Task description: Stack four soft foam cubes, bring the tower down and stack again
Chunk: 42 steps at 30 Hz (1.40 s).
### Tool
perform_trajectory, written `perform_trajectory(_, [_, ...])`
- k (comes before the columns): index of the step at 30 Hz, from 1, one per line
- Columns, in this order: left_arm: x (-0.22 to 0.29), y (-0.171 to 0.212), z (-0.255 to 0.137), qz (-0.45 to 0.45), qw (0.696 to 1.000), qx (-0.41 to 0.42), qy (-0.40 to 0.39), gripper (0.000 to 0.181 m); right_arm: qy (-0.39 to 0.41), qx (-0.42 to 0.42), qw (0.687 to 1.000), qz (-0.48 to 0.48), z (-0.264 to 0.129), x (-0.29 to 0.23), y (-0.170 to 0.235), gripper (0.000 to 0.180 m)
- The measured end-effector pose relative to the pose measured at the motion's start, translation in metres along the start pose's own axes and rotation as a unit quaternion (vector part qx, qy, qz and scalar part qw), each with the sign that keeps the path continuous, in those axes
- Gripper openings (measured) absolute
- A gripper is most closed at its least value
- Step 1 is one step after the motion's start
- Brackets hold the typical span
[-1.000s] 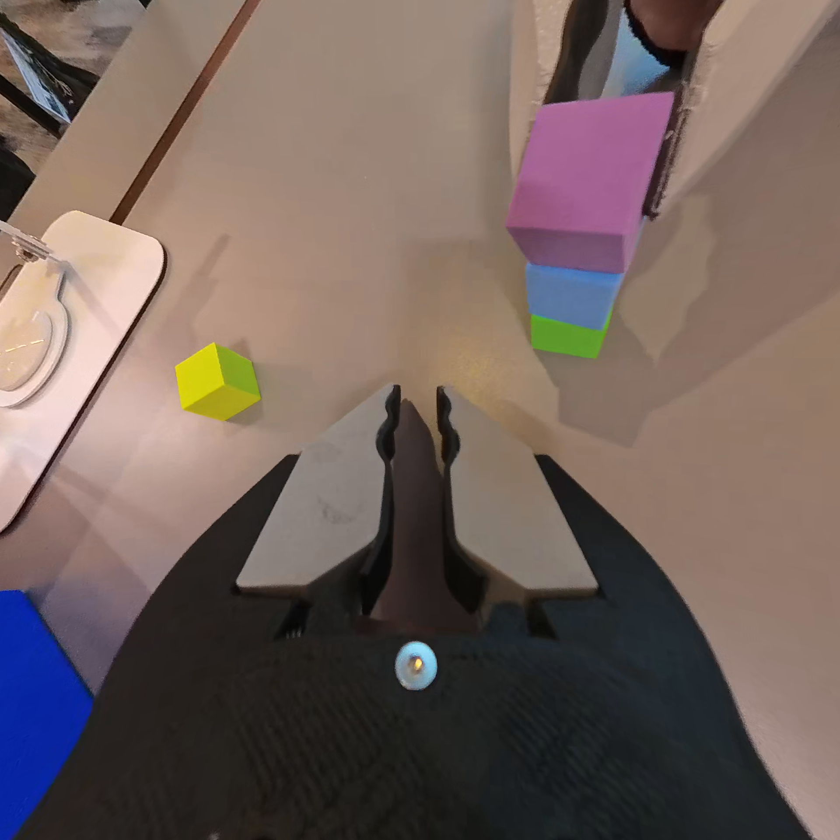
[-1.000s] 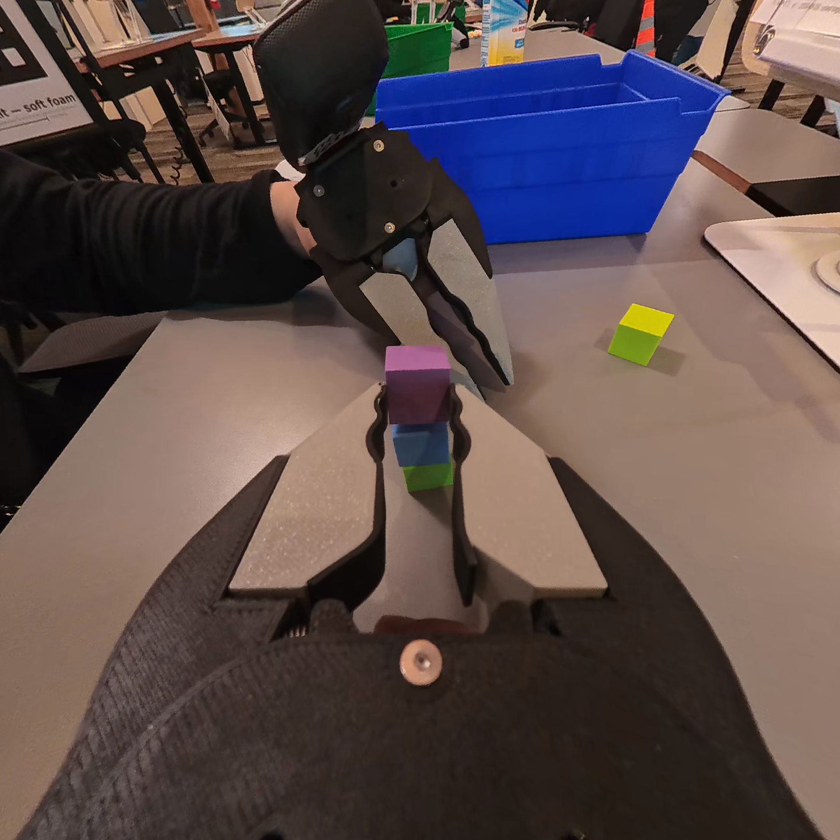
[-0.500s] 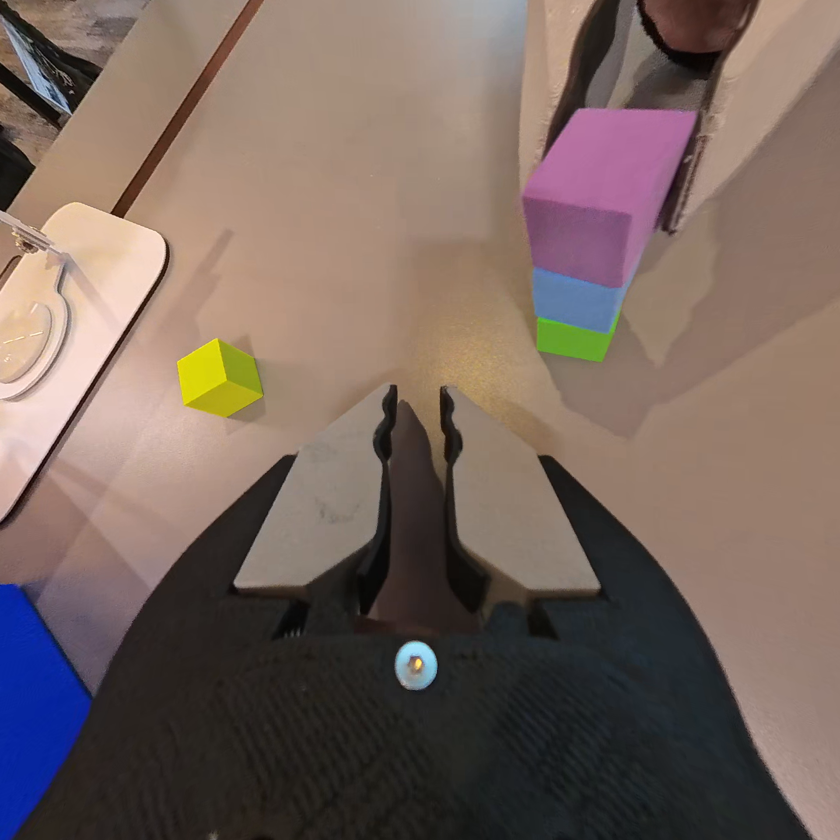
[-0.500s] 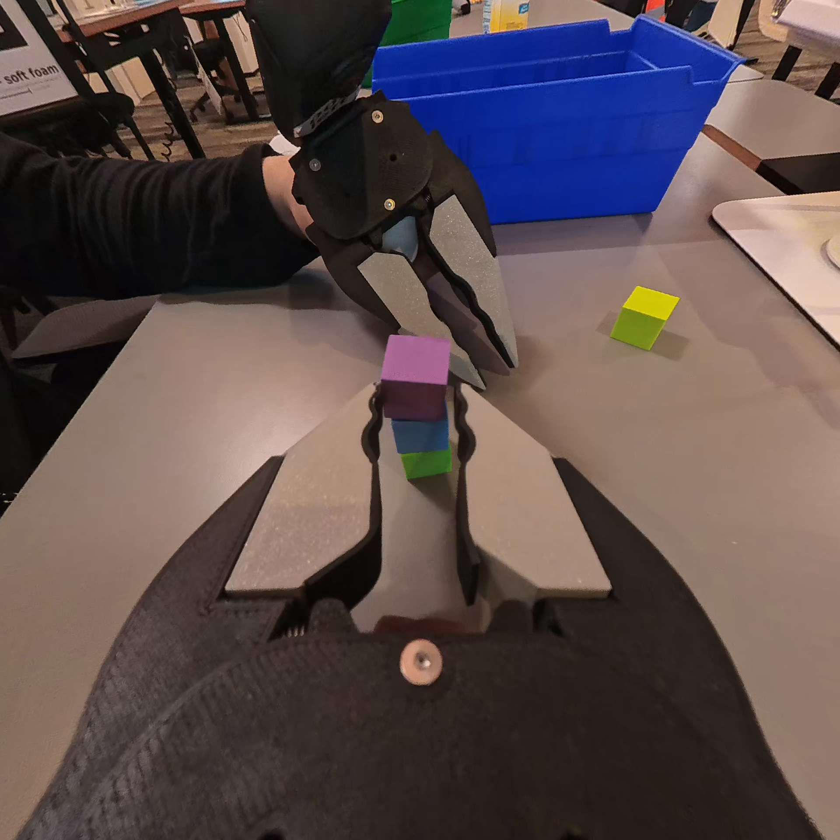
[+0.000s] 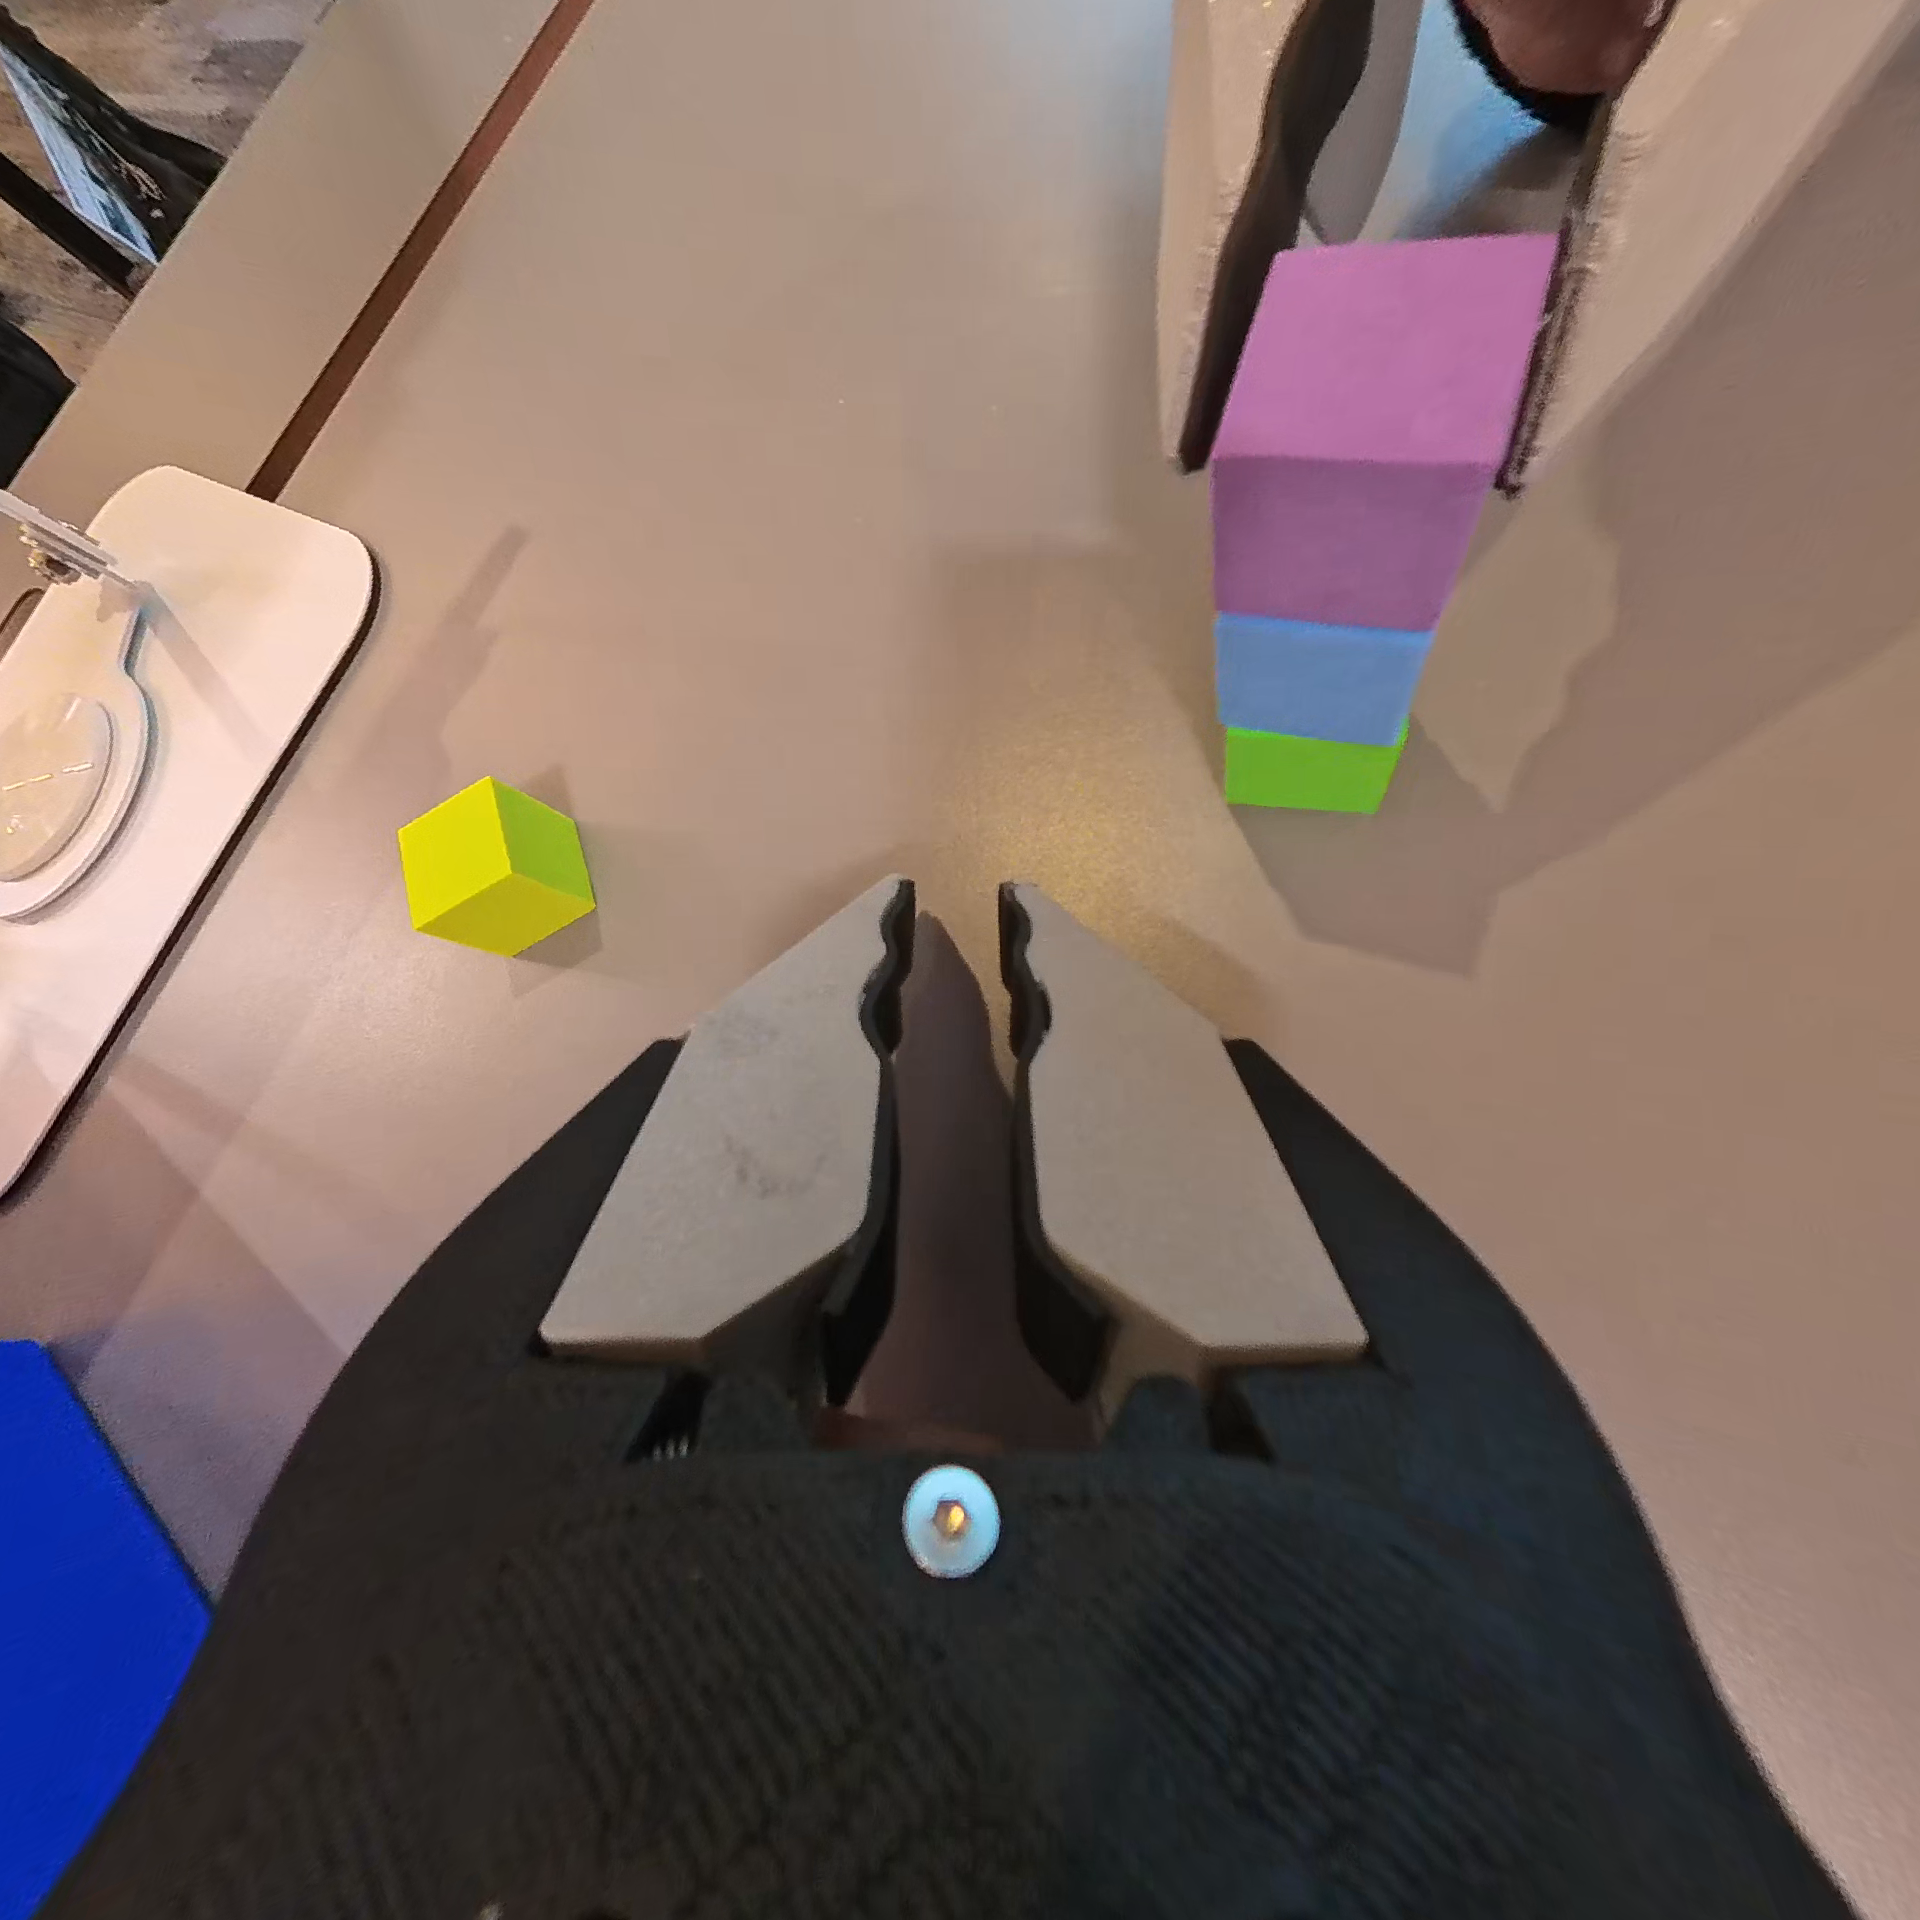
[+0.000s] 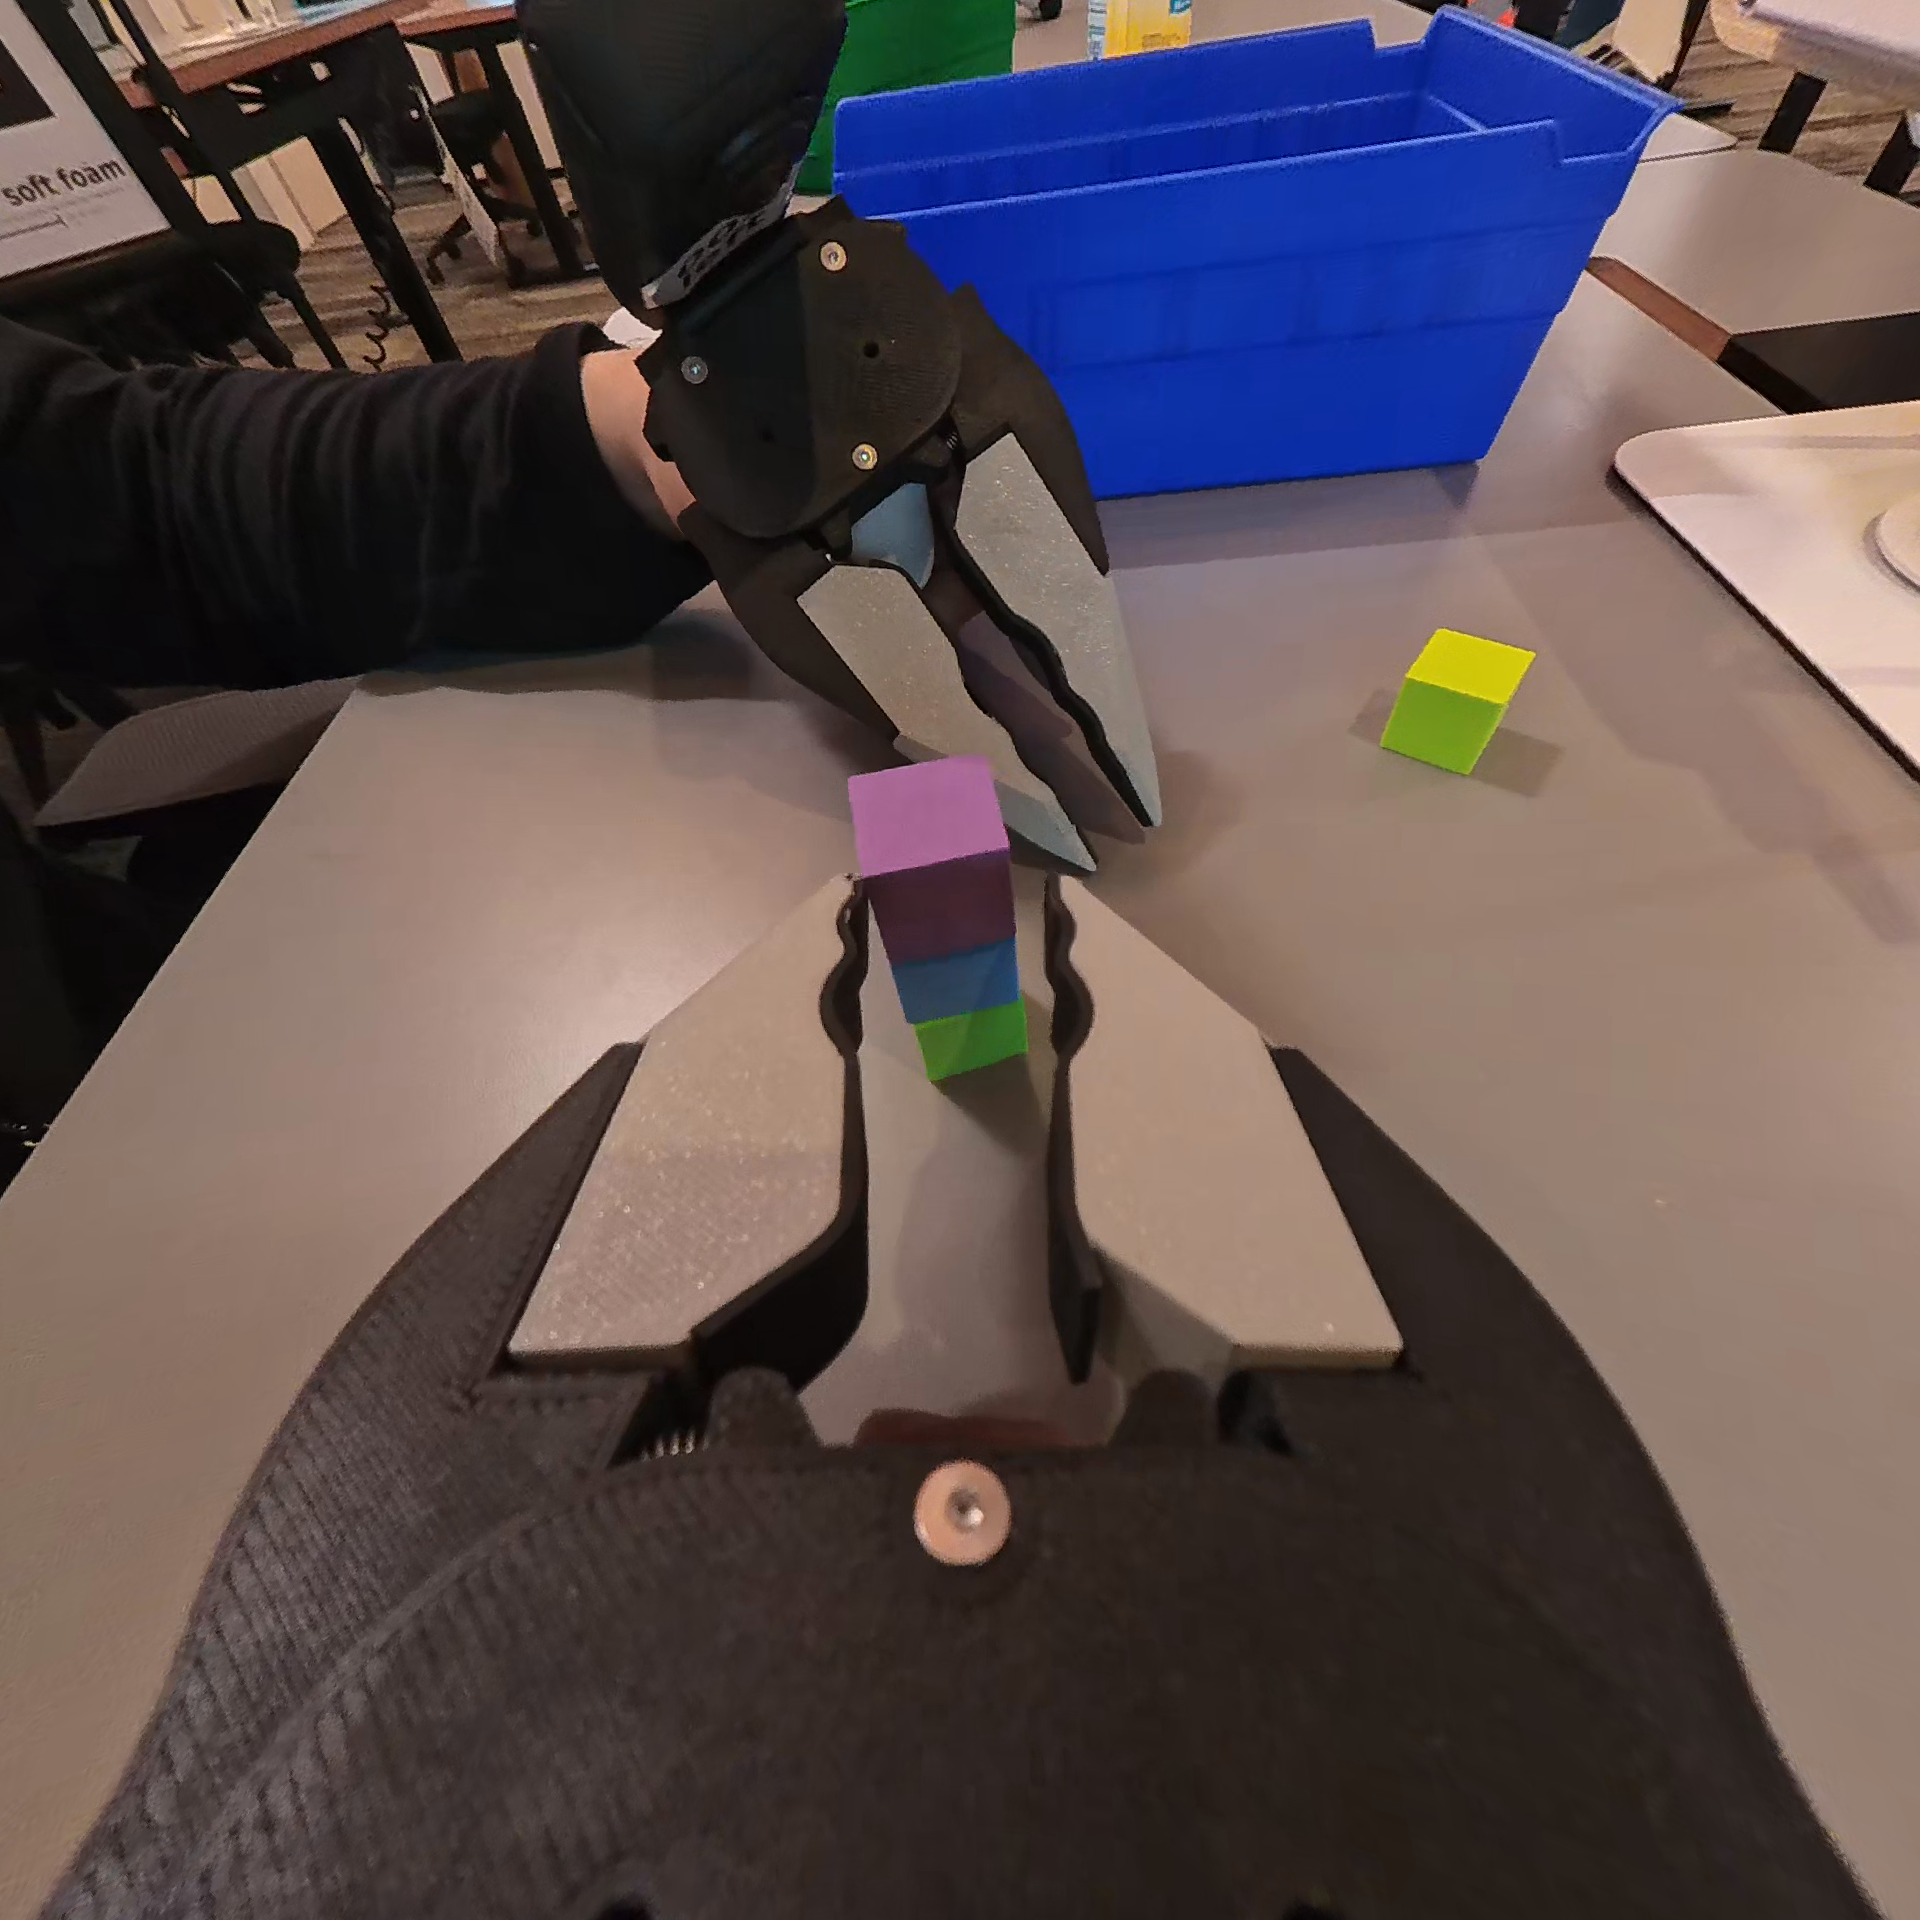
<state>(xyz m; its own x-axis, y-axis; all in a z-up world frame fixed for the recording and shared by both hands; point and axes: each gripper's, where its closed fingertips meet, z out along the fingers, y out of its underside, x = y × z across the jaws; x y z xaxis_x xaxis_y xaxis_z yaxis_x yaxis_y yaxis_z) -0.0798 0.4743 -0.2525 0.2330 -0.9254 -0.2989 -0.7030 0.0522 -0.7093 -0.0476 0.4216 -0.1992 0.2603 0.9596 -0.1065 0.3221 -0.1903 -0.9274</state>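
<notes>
Between right tongs [image 6: 951, 904]: purple cube [image 6: 930, 862].

Grey counter [image 6: 416, 935]. Directly on it: green foam cube [image 6: 971, 1039] near the middle, carrying blue and purple cubes; yellow-green cube [image 6: 1455, 701] alone toward the right edge; blue plastic bin [image 6: 1247, 312] along the far edge; white board [image 6: 1787, 520] at the right edge.

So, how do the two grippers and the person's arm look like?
Both grippers are alike: a black ribbed plastic body with one silver screw in the middle, and two flat grey wedge-shaped jaws with wavy black inner edges. The left gripper shows small screws on its round black housing. The arm behind it wears a black long sleeve.
</notes>
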Motion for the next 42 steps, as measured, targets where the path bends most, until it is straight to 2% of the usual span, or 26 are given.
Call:
perform_trajectory(1, [0.000, 0.000, 0.000, 0.000, 1.000, 0.000, 0.000, 0.014, -0.001, 0.001, 1.000, 0.001, 0.000, 0.000, 0.000, 0.031])
perform_trajectory(7, [0.000, 0.000, 0.000, -0.003, 1.000, -0.001, -0.001, 0.013, -0.014, 0.003, 1.000, 0.003, -0.001, -0.004, 0.000, 0.034])
perform_trajectory(9, [-0.006, 0.001, 0.000, -0.017, 1.000, -0.004, -0.012, 0.018, -0.020, 0.013, 1.000, 0.006, -0.004, -0.005, -0.003, 0.034])
perform_trajectory(12, [-0.023, 0.005, 0.001, -0.057, 0.997, -0.011, -0.044, 0.029, -0.021, 0.036, 0.999, 0.019, -0.010, -0.002, -0.009, 0.034])
perform_trajectory(16, [-0.061, 0.014, 0.001, -0.091, 0.988, -0.023, -0.125, 0.039, -0.014, 0.066, 0.997, 0.043, -0.019, 0.007, -0.015, 0.034])
perform_trajectory(18, [-0.069, 0.019, 0.003, -0.116, 0.985, -0.032, -0.126, 0.047, -0.008, 0.073, 0.996, 0.054, -0.022, 0.012, -0.014, 0.034])
perform_trajectory(25, [-0.092, 0.025, 0.015, -0.200, 0.975, -0.035, -0.092, 0.044, 0.004, 0.067, 0.996, 0.061, -0.020, 0.016, -0.013, 0.037])
perform_trajectory(29, [-0.103, 0.020, 0.024, -0.178, 0.978, -0.037, -0.105, 0.035, -0.001, 0.064, 0.996, 0.066, -0.019, 0.015, -0.012, 0.037])
perform_trajectory(37, [-0.101, 0.013, 0.034, -0.181, 0.980, -0.031, -0.071, 0.027, -0.003, 0.063, 0.995, 0.074, -0.018, 0.015, -0.011, 0.037])
perform_trajectory(42, [-0.086, 0.004, 0.029, -0.073, 0.991, -0.025, -0.106, 0.026, 0.001, 0.062, 0.995, 0.075, -0.018, 0.017, -0.011, 0.036])
